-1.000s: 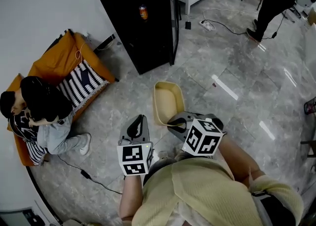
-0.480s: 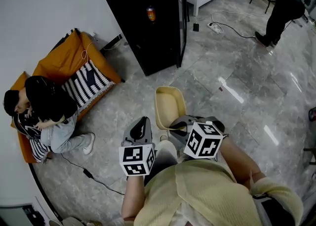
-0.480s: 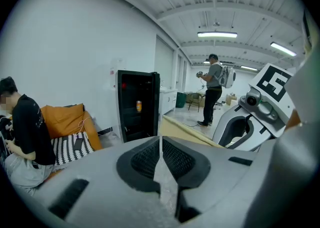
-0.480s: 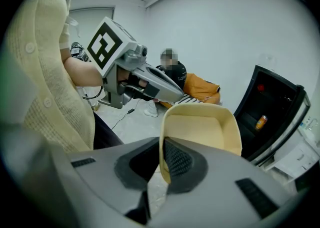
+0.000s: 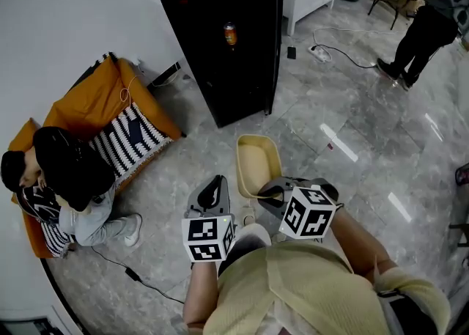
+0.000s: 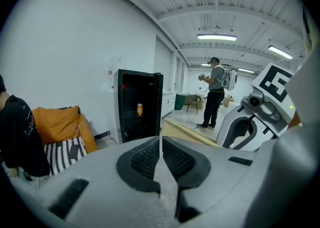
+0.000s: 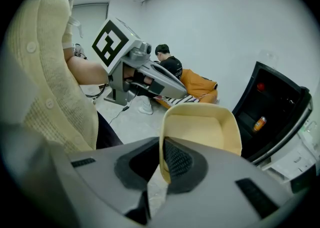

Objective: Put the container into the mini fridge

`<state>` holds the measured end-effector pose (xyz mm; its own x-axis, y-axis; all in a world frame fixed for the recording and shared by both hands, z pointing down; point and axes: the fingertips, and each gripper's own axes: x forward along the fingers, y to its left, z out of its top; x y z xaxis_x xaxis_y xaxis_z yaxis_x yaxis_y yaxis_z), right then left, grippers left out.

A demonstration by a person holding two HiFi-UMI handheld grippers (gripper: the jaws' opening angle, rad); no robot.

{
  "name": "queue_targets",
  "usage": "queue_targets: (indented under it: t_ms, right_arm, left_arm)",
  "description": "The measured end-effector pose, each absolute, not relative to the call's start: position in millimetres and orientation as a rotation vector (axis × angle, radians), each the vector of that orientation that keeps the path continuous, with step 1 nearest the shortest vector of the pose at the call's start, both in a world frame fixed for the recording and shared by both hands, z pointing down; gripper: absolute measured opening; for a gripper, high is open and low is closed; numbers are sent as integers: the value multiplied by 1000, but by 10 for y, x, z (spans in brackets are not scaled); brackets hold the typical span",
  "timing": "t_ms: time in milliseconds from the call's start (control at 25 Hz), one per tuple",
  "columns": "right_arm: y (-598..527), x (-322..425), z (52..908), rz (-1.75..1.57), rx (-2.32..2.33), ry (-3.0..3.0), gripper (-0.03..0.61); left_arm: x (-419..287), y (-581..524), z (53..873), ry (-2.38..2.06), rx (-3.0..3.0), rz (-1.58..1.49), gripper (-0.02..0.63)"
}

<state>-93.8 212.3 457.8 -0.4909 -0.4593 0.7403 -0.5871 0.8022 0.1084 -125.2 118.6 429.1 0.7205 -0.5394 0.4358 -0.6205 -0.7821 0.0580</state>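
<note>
The right gripper (image 7: 161, 164) is clamped on the near wall of the container (image 7: 200, 127), one jaw inside and one outside; that pinch lets the beige tub stick out ahead, open side up and level, so it can likely go in far end first. In the head view the container (image 5: 258, 163) hangs over the floor (image 5: 352, 121), near the person's body and well short of the fridge (image 5: 212, 70); it is not yet inside.

The left gripper (image 6: 160, 142) has its jaws pressed together on nothing; it rides just left of the container, apart from it, probably kept free because one grip is enough for an empty tub.

The fridge stands far and a little left, its door swung open at the right edge, so the dark shelves face the container; a can (image 5: 230, 34) sits on an upper shelf, which suggests a lower shelf is the easier spot.

At left a seated person (image 5: 66, 172) leans on an orange cushion (image 5: 88, 99), clear of the path; the next move calls for carrying the tub forward and keeping it level past the door edge.
</note>
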Motion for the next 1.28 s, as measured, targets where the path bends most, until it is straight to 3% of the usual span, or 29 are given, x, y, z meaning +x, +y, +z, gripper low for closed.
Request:
queue_targets:
  t_ms: [1280]
  right_arm:
    - [571,-878,4587,223,760,-2054,34]
  left_arm:
    - [-1088,-339,4261,-747,2800,577,35]
